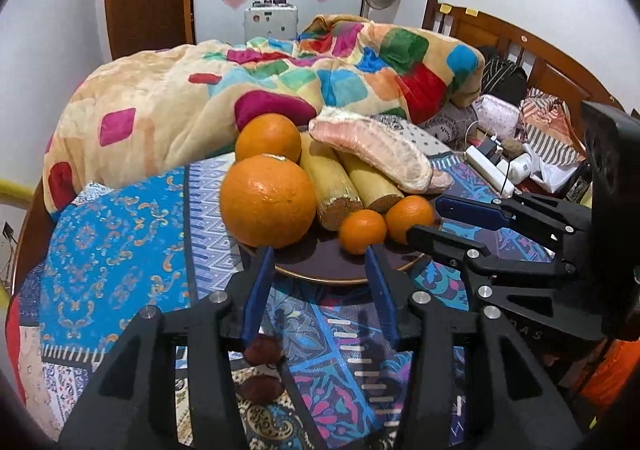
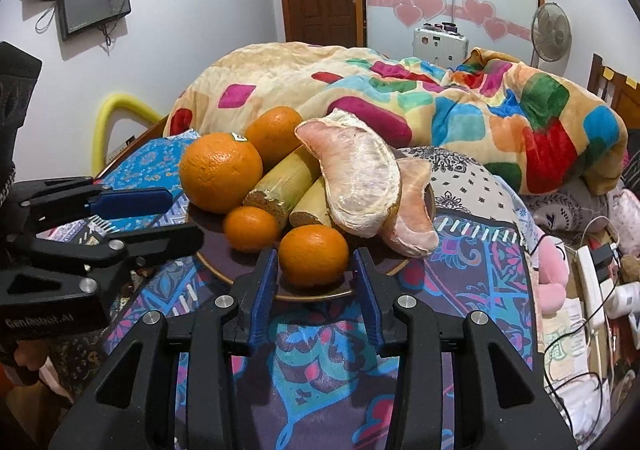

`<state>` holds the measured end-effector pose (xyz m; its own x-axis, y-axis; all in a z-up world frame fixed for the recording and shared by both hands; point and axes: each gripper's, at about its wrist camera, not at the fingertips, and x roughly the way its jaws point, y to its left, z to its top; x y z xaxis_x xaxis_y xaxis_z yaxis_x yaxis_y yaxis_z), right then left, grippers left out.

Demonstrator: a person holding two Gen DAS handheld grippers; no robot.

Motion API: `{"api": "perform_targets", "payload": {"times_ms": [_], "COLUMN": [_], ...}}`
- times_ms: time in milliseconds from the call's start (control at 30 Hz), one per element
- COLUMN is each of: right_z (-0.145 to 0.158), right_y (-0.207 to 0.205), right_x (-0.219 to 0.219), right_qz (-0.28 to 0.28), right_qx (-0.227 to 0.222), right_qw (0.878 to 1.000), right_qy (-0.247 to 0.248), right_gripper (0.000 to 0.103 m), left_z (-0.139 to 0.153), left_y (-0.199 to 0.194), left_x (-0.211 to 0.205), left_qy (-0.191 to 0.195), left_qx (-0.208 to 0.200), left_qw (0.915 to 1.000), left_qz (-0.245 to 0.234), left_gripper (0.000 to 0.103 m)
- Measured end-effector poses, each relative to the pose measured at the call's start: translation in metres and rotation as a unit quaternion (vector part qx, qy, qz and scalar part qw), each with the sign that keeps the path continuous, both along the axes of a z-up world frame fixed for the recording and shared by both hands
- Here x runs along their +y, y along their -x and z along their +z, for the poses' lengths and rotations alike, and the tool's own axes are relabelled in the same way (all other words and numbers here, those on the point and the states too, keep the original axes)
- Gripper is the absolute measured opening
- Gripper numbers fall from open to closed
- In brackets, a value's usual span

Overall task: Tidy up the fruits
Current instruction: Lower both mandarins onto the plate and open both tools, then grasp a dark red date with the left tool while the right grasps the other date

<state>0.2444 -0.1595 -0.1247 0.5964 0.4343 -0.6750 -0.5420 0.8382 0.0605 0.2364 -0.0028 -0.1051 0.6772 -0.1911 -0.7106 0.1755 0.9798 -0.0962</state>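
Observation:
A dark round plate (image 1: pixel 320 256) (image 2: pixel 224 246) on the patterned bedspread holds two large oranges (image 1: pixel 267 200) (image 2: pixel 220 172), two small mandarins (image 1: pixel 363 231) (image 2: pixel 313 255), two sugarcane pieces (image 1: pixel 330 180) (image 2: pixel 282 180) and pomelo segments (image 1: pixel 372 148) (image 2: pixel 356 178). My left gripper (image 1: pixel 320 250) is open and empty at the plate's near rim. My right gripper (image 2: pixel 315 252) is open, its fingers either side of the nearest mandarin, not closed on it. Each gripper shows in the other's view: the right one (image 1: pixel 426 216) and the left one (image 2: pixel 176 216).
A rumpled colourful blanket (image 1: pixel 256 90) (image 2: pixel 400 98) lies behind the plate. Two small brown fruits (image 1: pixel 262 350) sit under my left gripper. A power strip, cables and clutter (image 1: pixel 492 166) (image 2: pixel 592 282) lie to the right. The wooden headboard (image 1: pixel 520 46) is at far right.

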Motion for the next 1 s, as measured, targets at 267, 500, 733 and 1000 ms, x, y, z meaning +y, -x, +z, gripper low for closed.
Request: {"api": "perform_targets", "payload": {"times_ms": [267,500,733,1000], "right_z": [0.02,0.03,0.028,0.012], "right_y": [0.016,0.033,0.048,0.059], "right_x": [-0.002,-0.002,-0.005,-0.002], "right_qz": [-0.005,-0.001,0.002,0.012], "right_qx": [-0.023,-0.032,-0.025,-0.009], "right_qw": [1.0,0.999,1.0,1.0], "right_qy": [-0.007,-0.012,-0.016,-0.004], "right_gripper": [0.048,0.048,0.049,0.049], "left_z": [0.019,0.02,-0.005,-0.038], "left_y": [0.024,0.047,0.065,0.059], "left_x": [0.013,0.032,0.044,0.043], "left_qy": [-0.006,-0.005,-0.006,-0.006], "left_qx": [-0.02,-0.015,0.017,0.051], "left_qw": [0.9996,0.9992,0.9985,0.9976], "left_qz": [0.018,0.038,0.051,0.045], "left_gripper": [0.051,0.055,0.055,0.054]}}
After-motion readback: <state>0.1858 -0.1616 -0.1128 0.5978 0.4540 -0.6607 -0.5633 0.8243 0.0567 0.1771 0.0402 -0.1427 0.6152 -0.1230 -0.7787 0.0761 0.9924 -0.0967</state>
